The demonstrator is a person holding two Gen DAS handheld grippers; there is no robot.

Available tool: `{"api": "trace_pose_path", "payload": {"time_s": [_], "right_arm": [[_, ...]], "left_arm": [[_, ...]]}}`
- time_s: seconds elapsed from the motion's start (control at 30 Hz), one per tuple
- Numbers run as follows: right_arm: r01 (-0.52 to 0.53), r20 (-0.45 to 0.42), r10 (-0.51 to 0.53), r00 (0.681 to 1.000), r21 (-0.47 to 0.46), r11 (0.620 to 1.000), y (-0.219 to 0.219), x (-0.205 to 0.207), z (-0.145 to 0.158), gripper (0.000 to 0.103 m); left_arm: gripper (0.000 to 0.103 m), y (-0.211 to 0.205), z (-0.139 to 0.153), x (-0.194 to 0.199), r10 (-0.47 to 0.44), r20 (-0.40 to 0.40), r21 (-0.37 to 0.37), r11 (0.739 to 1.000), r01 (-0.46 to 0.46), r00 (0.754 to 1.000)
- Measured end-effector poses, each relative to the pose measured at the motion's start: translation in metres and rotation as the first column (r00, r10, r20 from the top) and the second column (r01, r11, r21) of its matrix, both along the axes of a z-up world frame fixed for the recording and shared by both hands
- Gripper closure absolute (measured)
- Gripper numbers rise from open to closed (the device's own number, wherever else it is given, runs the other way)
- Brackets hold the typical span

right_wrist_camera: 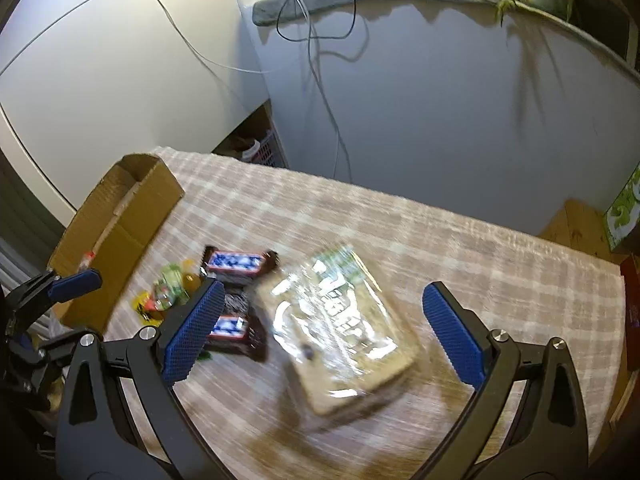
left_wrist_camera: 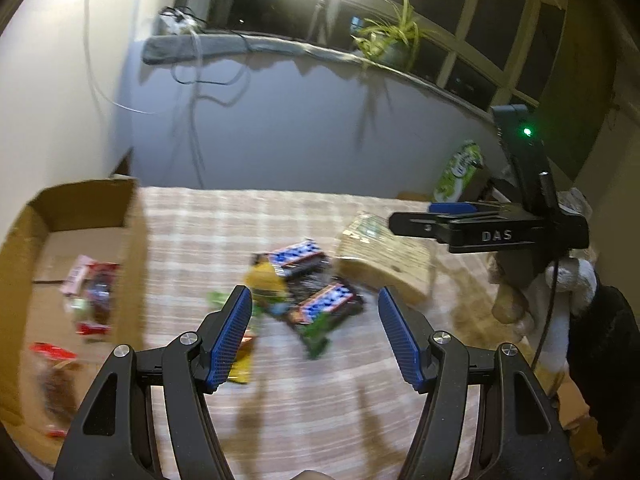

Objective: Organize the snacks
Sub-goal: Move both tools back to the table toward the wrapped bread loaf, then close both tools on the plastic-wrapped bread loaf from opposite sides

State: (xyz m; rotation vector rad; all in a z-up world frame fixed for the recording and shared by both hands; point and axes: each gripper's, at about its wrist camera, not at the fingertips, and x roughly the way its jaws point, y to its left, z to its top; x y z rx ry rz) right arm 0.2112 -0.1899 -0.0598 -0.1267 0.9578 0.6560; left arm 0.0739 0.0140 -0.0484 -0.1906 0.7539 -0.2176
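Note:
A pile of snacks lies mid-table: dark chocolate bars with blue labels [left_wrist_camera: 316, 300] [right_wrist_camera: 236, 262], a yellow and green packet [left_wrist_camera: 266, 284] [right_wrist_camera: 174, 284], and a large clear-wrapped tan pack [left_wrist_camera: 384, 258] [right_wrist_camera: 344, 324]. An open cardboard box [left_wrist_camera: 132, 236] [right_wrist_camera: 120, 220] at the left holds several red and pink snacks [left_wrist_camera: 94, 292]. My left gripper [left_wrist_camera: 314, 300] is open and empty above the bars. My right gripper [right_wrist_camera: 324, 296] is open and empty over the large pack; it also shows in the left wrist view [left_wrist_camera: 436, 216].
The table wears a checked cloth [left_wrist_camera: 280, 400] [right_wrist_camera: 480, 264]. A green carton [left_wrist_camera: 458, 172] [right_wrist_camera: 624, 208] stands at the far right. A grey wall with hanging cables [right_wrist_camera: 320, 80] lies behind. A soft toy [left_wrist_camera: 560, 292] sits at the right edge.

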Motion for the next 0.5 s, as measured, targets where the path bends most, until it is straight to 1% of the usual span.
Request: {"api": "trace_pose_path", "payload": {"time_s": [0.2,0.4,0.5], "right_arm": [[-0.035,-0.051,0.036,0.998,0.020,0.999,-0.015,0.009,-0.018,0.002],[-0.070,-0.103,0.077,0.992,0.070,0.995,-0.023,0.018,-0.030,0.002],[-0.086,-0.118,0.095,0.988,0.080,0.993,-0.025,0.021,-0.034,0.002]], "left_arm": [[0.037,-0.037,-0.014,0.019,-0.055,-0.041,-0.022,0.998,0.054,0.998],[0.037,-0.065,-0.029,0.037,-0.085,-0.080,-0.046,0.996,0.081,0.993],[0.037,-0.074,-0.035,0.044,-0.093,-0.094,-0.053,0.995,0.088,0.991]]}}
